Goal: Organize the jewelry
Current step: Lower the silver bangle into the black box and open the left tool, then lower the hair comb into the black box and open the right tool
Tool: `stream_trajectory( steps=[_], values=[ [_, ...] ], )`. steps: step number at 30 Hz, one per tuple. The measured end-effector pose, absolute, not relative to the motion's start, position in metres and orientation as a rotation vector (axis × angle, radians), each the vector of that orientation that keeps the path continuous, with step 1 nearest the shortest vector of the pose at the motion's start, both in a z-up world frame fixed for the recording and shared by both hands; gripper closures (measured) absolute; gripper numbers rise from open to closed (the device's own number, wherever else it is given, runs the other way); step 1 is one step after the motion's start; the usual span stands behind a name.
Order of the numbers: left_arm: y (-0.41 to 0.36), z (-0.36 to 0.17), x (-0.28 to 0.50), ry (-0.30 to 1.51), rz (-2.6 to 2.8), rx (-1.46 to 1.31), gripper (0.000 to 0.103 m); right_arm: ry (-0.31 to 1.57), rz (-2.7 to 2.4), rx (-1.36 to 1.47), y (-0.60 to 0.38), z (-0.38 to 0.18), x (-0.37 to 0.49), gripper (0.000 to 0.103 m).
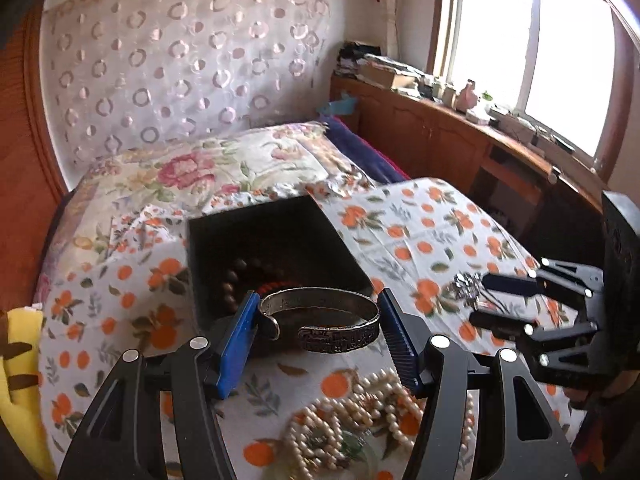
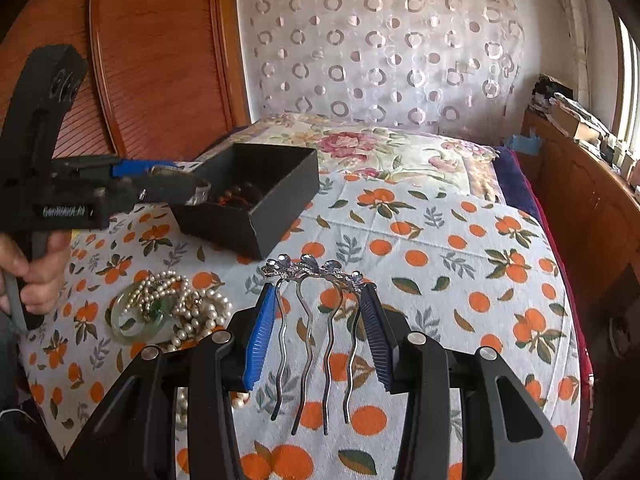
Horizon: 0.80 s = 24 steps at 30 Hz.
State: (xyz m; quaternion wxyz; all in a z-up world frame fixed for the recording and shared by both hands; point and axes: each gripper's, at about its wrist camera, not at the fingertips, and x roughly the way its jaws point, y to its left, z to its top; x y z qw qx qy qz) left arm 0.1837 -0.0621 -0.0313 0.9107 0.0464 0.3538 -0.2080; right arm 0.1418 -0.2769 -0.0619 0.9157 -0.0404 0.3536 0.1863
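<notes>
My left gripper (image 1: 318,302) is shut on a silver engraved cuff bracelet (image 1: 340,338), lifted just in front of the open black box (image 1: 248,210). A brown bead bracelet (image 1: 232,280) lies inside the box. The right wrist view shows the left gripper (image 2: 180,182) and its cuff bracelet (image 2: 200,192) over the near corner of the black box (image 2: 248,232). My right gripper (image 2: 320,292) is shut on a jewelled metal hair comb (image 2: 308,268), prongs pointing back at the camera. A pearl necklace (image 2: 192,312) and a green jade bangle (image 2: 132,328) lie tangled on the bedspread (image 2: 440,264).
An orange-print bedspread covers the bed, with a floral pillow (image 2: 380,148) behind the box. A wooden cabinet (image 2: 580,208) runs along the right side under the window. A wooden headboard (image 2: 160,60) stands at the left. A hand (image 2: 40,276) grips the left tool's handle.
</notes>
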Motion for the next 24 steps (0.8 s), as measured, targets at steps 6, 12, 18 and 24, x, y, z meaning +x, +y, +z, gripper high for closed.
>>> stream_trajectory(
  steps=[6, 12, 18, 24],
  values=[
    [-0.058, -0.031, 0.215, 0.711, -0.363, 0.128, 0.045, 0.711, 0.383, -0.086, -0.272, -0.053, 0.152, 0.057],
    [-0.053, -0.047, 0.238, 0.717, -0.332, 0.128, 0.045, 0.693, 0.383, -0.097, -0.266, -0.041, 0.164, 0.057],
    [-0.037, -0.041, 0.227, 0.692, -0.343, 0.074, 0.036, 0.688, 0.389, -0.112, -0.256, -0.035, 0.171, 0.057],
    [-0.017, -0.029, 0.212, 0.669, -0.316, 0.068, 0.036, 0.687, 0.398, -0.120, -0.245, -0.034, 0.176, 0.057]
  ],
)
